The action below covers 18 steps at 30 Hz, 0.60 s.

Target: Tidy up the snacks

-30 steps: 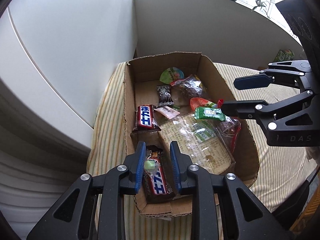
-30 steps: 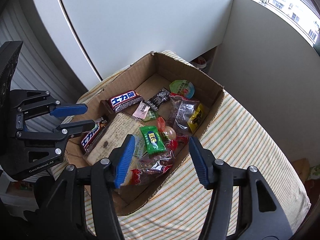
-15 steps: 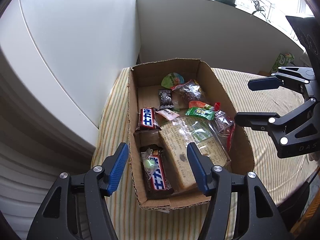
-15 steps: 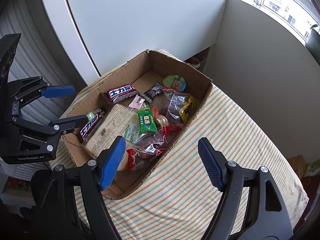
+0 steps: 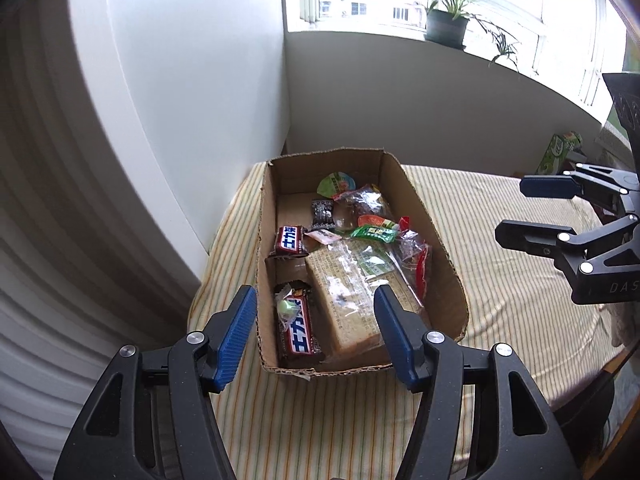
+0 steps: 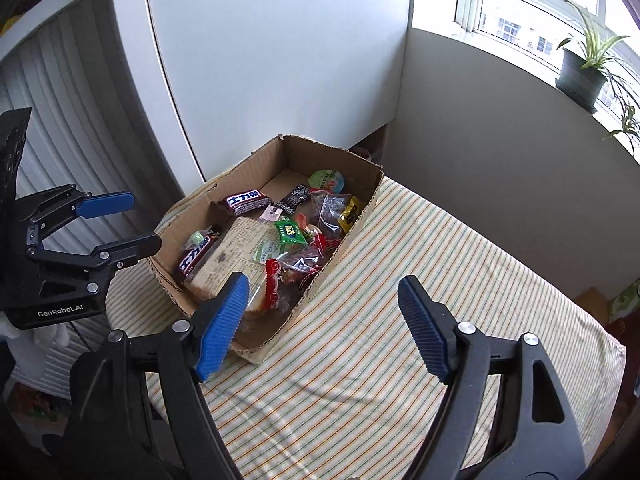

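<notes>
From where I sit, both wrist views centre on the cardboard box (image 5: 420, 208), which rests on a striped cloth (image 5: 520, 280) covering what may be a table or a bed; the cloth hides it, so I cannot say which.

My left hand-held gripper (image 5: 312, 332) hovers above the near end of the box with its blue pads wide apart and nothing between them. Directly below it, inside the box, lies a brown chocolate bar (image 5: 300, 330) with a small green candy (image 5: 285, 308) on top. Beside that bar sits a large clear-wrapped biscuit pack (image 5: 344, 300); its print is too blurred to read.

My right hand-held gripper (image 6: 324, 328) hangs over the cloth at the box's long side, its jaws opening, empty.

Further into the box a second chocolate bar (image 6: 246, 201) lies against the wall, then a small black sachet (image 5: 322, 214), a green packet (image 6: 290, 232) and a round green-lidded cup (image 6: 328, 180) near the far end. Clear bags with dark and red contents (image 6: 316, 256) overlap along the right wall, so I cannot count them or tell what they cover.

Beyond the box, a potted plant (image 5: 446, 26) stands on the windowsill.
</notes>
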### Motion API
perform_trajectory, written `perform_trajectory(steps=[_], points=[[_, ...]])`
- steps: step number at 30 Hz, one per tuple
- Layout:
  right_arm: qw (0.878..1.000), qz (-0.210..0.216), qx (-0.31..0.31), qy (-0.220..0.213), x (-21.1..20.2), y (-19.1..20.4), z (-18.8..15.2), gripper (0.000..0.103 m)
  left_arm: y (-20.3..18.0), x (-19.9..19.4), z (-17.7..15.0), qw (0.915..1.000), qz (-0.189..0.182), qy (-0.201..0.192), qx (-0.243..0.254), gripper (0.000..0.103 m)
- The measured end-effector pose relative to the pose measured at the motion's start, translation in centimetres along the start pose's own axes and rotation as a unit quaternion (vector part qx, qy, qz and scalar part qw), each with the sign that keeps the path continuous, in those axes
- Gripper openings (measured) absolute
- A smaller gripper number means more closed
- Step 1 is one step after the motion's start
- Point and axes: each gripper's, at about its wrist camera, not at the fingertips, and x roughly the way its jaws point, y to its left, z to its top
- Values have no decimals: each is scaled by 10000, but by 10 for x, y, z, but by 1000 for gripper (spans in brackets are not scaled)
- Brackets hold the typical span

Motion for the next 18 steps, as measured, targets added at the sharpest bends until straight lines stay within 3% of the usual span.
perform_trajectory(steps=[3, 9, 14, 18], points=[[9993, -174, 93, -332, -18, 6, -15, 92, -6, -15, -12, 9996, 112, -255, 15, 60], [9962, -398, 411, -653, -42, 18, -50, 93, -14, -39, -43, 9973, 116, -616, -391, 67], [9936, -553, 631, -760, -57, 27, -76, 93, -18, -53, -62, 9935, 198, -799, -785, 67], [9935, -435, 821, -654, -57, 26, -86, 93, -23, -59, -68, 9930, 353, -842, -754, 67]])
